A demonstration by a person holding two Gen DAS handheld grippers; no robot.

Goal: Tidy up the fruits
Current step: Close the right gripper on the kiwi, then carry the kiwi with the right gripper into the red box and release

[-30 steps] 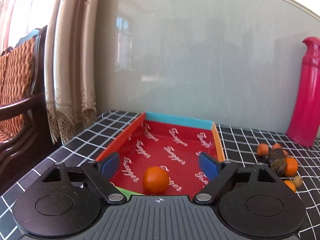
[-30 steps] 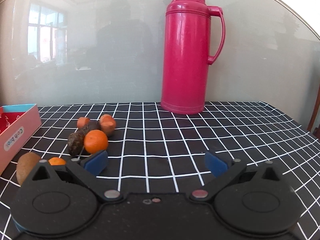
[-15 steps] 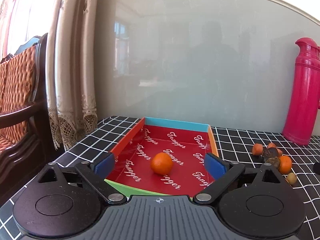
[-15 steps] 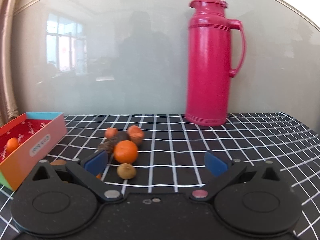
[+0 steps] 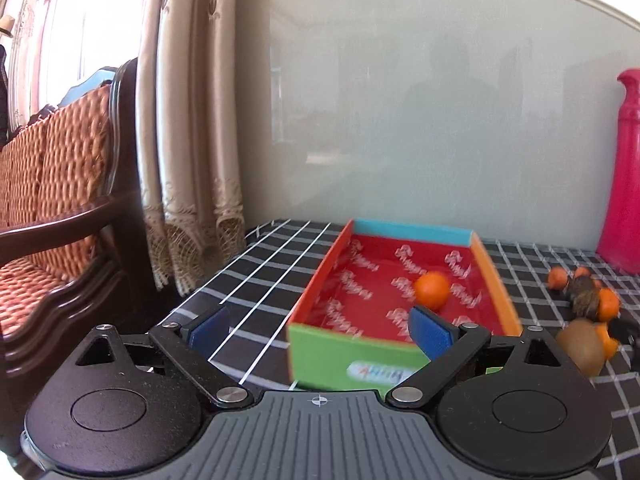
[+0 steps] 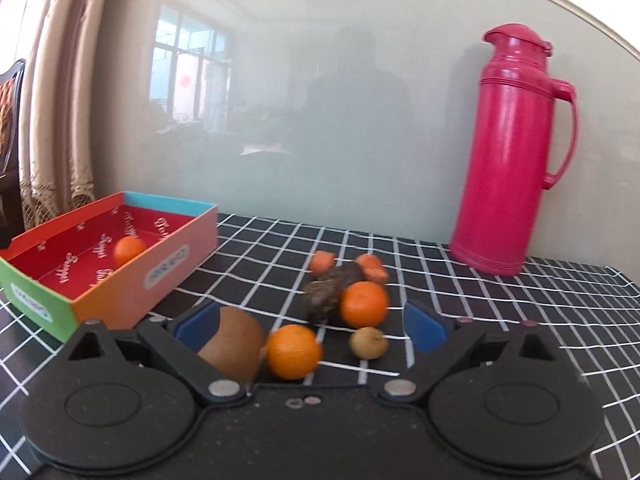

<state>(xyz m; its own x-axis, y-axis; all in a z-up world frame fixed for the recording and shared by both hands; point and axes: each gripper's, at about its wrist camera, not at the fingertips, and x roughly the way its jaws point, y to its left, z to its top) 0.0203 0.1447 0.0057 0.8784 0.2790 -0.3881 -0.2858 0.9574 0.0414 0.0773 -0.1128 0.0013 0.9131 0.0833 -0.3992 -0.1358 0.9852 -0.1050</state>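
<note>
A colourful cardboard box (image 5: 316, 356) (image 6: 172, 268) with a red inside lies on the black checked tablecloth, and one tangerine (image 5: 431, 290) (image 6: 129, 249) rests in it. My left gripper (image 5: 320, 330) stands open in front of the box's near left corner, holding nothing. My right gripper (image 6: 310, 326) hovers low over the loose fruit, its jaws closing. Between them lie a brown kiwi (image 6: 234, 344), a tangerine (image 6: 294, 351) and a small tan fruit (image 6: 369, 343), none pressed by the pads. Behind sit another tangerine (image 6: 364, 304) and dark wrinkled fruit (image 6: 326, 292).
A tall pink thermos (image 6: 516, 160) stands at the back right by the glossy wall. Two small orange fruits (image 6: 322, 261) lie behind the pile. A curtain (image 5: 188, 120) and a wooden chair (image 5: 60, 184) stand left of the table edge.
The left gripper has backed off and swung left of the box, leaving the tangerine inside. The right gripper has turned left toward the fruit pile, which now lies between its fingers.
</note>
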